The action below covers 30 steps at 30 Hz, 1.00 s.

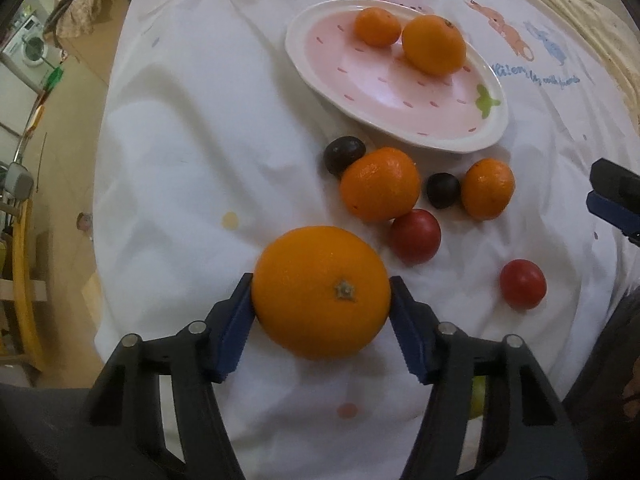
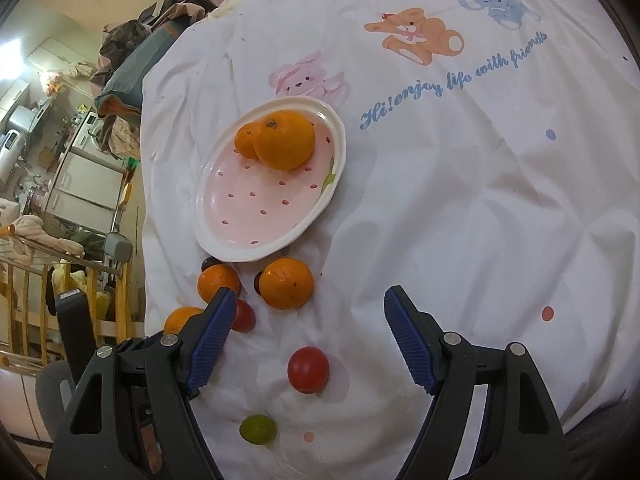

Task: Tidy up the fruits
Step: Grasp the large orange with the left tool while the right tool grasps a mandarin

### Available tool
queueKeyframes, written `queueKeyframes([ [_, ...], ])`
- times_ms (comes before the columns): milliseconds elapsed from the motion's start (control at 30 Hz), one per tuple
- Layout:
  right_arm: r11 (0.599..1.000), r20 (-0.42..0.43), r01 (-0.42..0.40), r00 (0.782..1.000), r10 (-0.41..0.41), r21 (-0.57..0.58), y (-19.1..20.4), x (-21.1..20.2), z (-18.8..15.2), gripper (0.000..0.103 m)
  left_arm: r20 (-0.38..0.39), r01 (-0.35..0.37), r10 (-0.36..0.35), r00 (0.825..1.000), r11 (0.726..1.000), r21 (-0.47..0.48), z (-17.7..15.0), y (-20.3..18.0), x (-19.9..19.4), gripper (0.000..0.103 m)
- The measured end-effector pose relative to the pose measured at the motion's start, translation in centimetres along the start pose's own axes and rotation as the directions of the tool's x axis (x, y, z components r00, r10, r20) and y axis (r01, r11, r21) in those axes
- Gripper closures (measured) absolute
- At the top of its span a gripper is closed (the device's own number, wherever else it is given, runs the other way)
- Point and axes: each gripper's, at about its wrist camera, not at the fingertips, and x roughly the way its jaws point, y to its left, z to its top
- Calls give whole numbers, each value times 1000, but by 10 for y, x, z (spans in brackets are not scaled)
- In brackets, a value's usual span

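White printed bedsheet carries our fruit. Our left tool clamps the big orange; next we carry it onto the strawberry plate beyond. Our right tool gapes empty above a red fruit.

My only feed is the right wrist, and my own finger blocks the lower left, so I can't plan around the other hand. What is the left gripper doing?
Observer: The left gripper is shut on a large orange.
Operator: Is it over the plate?
Observer: No, it is short of the plate, on the near side of the loose fruit.
Operator: How many dark fruits are there?
Observer: Two. One dark fruit lies against the bigger mandarin. The other sits between it and the smaller mandarin.
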Motion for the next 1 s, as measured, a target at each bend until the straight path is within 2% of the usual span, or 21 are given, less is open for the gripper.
queueKeyframes([
  [100,1000,-8,9,1000,-9,-7,1,2,0,24,2,9,-9,1000,1000,2,3,-2,-1,46],
  [267,999,-43,34,998,-36,-38,6,10,-1,24,16,92,-92,996,995,-38,2,6,-15,46],
  [433,991,-101,62,992,-74,-119,18,34,2,26,57,106,-103,993,992,-65,3,11,-28,46],
  [567,972,-99,93,988,-117,-215,33,51,5,30,73,110,-104,992,991,-71,5,12,-29,46],
  [767,952,-111,100,984,-137,-289,45,74,3,38,64,127,-122,990,988,-88,6,13,-28,46],
  [833,943,-109,107,983,-148,-314,49,78,1,43,67,131,-125,990,987,-91,7,12,-28,46],
  [867,944,-115,99,983,-142,-316,49,80,1,51,67,132,-126,990,987,-91,7,12,-28,46],
  [933,943,-110,105,983,-146,-315,49,79,2,57,70,131,-125,990,987,-90,9,11,-28,46],
  [1000,943,-109,97,984,-138,-318,48,78,2,58,70,131,-125,990,987,-92,9,11,-28,46],
])
